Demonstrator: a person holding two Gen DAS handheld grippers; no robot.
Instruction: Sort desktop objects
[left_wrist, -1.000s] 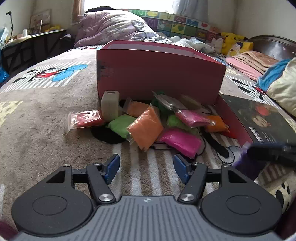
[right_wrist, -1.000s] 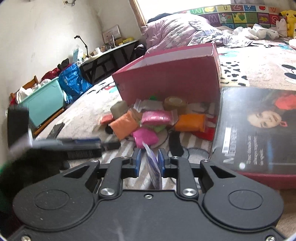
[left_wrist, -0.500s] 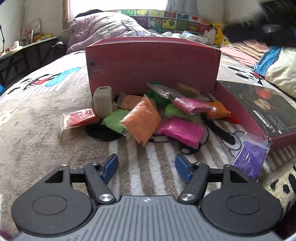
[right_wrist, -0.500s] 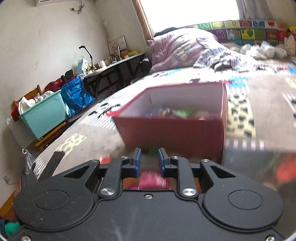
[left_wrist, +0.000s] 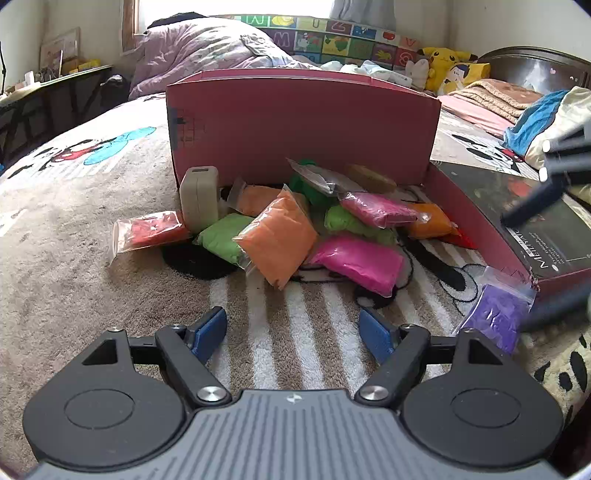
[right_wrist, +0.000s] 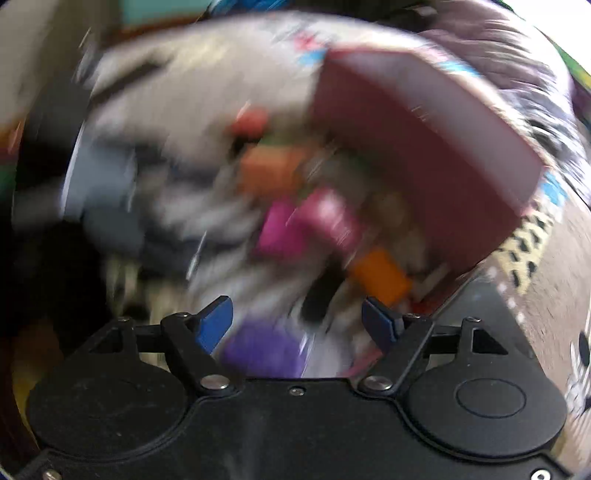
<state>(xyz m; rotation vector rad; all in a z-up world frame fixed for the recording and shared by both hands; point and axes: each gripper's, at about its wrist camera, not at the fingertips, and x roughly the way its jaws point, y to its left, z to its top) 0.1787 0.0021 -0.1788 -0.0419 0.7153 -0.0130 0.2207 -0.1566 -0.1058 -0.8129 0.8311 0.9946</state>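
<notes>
The left gripper (left_wrist: 293, 332) is seen with jaws opening, nothing between them, above striped carpet (left_wrist: 288, 332). The right gripper (right_wrist: 297, 319) is likewise opening, empty, over the purple bag (left_wrist: 495, 314). Coloured bags (left_wrist: 280, 240) are heaped before the pink box (left_wrist: 303, 125).

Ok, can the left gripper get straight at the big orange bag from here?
Probably yes. The left gripper has its jaws opening with nothing between them, and only bare rug lies between it and the orange bag, which sits at the front of the pile.
</notes>
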